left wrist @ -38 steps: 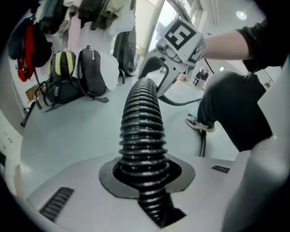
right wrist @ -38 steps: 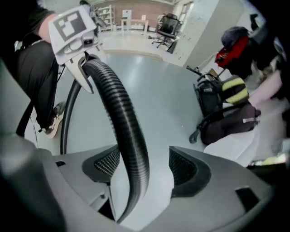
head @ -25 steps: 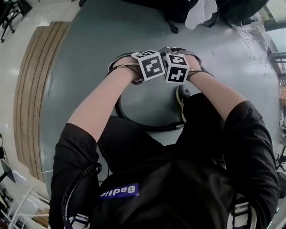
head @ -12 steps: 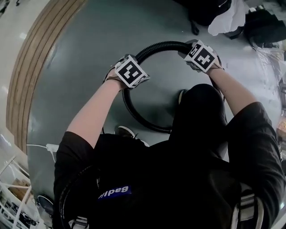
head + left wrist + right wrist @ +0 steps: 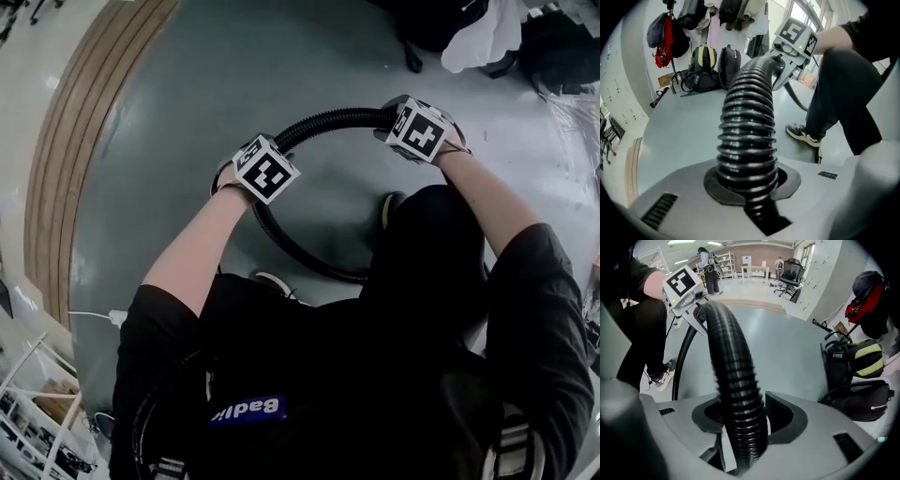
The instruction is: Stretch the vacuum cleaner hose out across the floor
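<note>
A black ribbed vacuum cleaner hose lies in a loop on the grey floor around the person's feet. An arc of it spans between the two grippers. My left gripper sits at the arc's left end; its jaws have just been closing and now press on the hose. At the arc's right end my right gripper points down. Its jaws have just been opening: the hose runs between them with a gap on one side. Each gripper shows in the other's view, the right gripper and the left gripper.
Backpacks and hanging bags stand along the wall beyond the hose. A white cloth lies at the back right. The person's shoe is inside the loop. A wooden strip borders the grey floor at the left.
The grippers, side by side a second ago, have spread apart along the hose, left going left and right going right. A curved stretch of hose now shows between them.
</note>
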